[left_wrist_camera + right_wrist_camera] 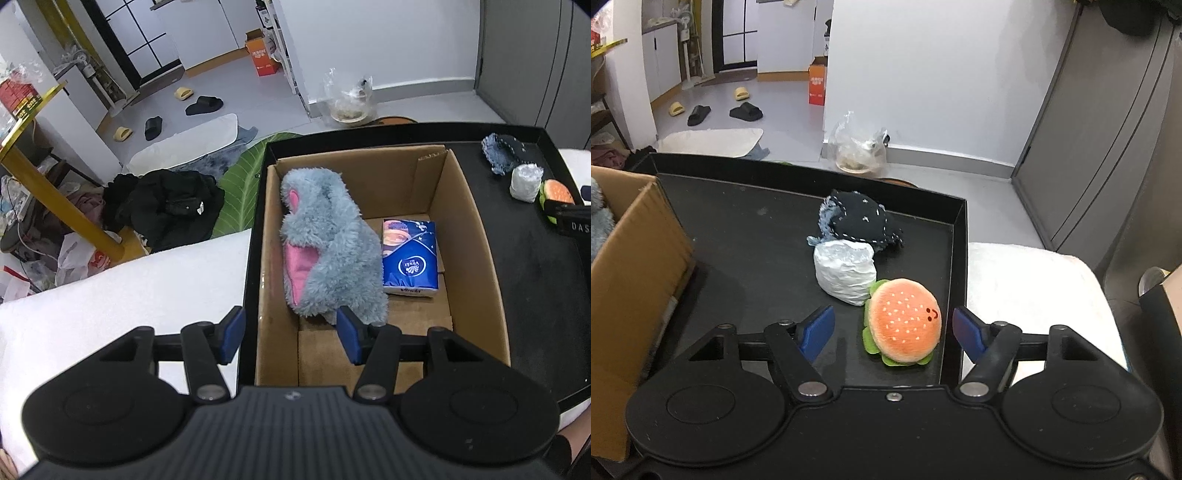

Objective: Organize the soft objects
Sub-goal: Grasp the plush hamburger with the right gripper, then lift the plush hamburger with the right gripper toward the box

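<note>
A cardboard box (pixel 472 229) stands in a black tray (pixel 535 295). Inside it lie a grey-and-pink plush slipper (pixel 332 243) and a blue tissue pack (pixel 410 258). My left gripper (pixel 291 338) is open and empty above the box's near left corner. My right gripper (pixel 894 334) is open, its fingers either side of a plush hamburger (pixel 905 326) on the tray (pixel 738 229). Beyond the burger sit a white crinkled bundle (pixel 846 273) and a dark denim pouch (pixel 857 221). The burger (pixel 556 195), bundle (pixel 524 182) and pouch (pixel 506 153) also show in the left wrist view.
The box wall (pixel 631 266) stands at the left of the right wrist view. A white cushion (pixel 1034 288) lies right of the tray, white bedding (pixel 129 302) left of it. The floor beyond holds black clothes (pixel 166 206), slippers (pixel 203 105) and a plastic bag (pixel 858 147).
</note>
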Action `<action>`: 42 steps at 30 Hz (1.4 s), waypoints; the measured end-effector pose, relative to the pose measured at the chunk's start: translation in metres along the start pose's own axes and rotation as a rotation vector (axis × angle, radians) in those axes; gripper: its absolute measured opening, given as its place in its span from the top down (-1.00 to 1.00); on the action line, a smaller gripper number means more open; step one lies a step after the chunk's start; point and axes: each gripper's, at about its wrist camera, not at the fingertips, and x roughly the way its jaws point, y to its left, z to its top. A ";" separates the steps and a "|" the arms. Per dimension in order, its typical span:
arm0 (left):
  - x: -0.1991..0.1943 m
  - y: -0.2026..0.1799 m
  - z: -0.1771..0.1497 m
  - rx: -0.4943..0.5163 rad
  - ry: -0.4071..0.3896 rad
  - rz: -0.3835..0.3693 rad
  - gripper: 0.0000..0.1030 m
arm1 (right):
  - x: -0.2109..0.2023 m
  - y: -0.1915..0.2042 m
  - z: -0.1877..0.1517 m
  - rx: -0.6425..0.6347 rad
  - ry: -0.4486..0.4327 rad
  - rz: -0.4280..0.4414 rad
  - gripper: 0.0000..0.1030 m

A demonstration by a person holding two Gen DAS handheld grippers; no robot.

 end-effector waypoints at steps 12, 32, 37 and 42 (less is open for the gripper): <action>0.005 -0.002 0.006 -0.020 0.042 0.018 -0.03 | 0.019 -0.005 -0.012 -0.038 0.060 -0.011 0.24; -0.008 0.002 -0.001 -0.041 0.002 -0.010 -0.03 | -0.028 -0.013 -0.010 0.079 0.089 0.088 0.29; -0.011 0.010 -0.004 -0.076 -0.012 -0.014 -0.03 | -0.044 -0.004 -0.003 0.076 0.068 0.100 0.29; -0.010 0.015 -0.006 -0.102 -0.014 -0.035 -0.03 | -0.057 0.002 0.004 0.086 0.046 0.108 0.29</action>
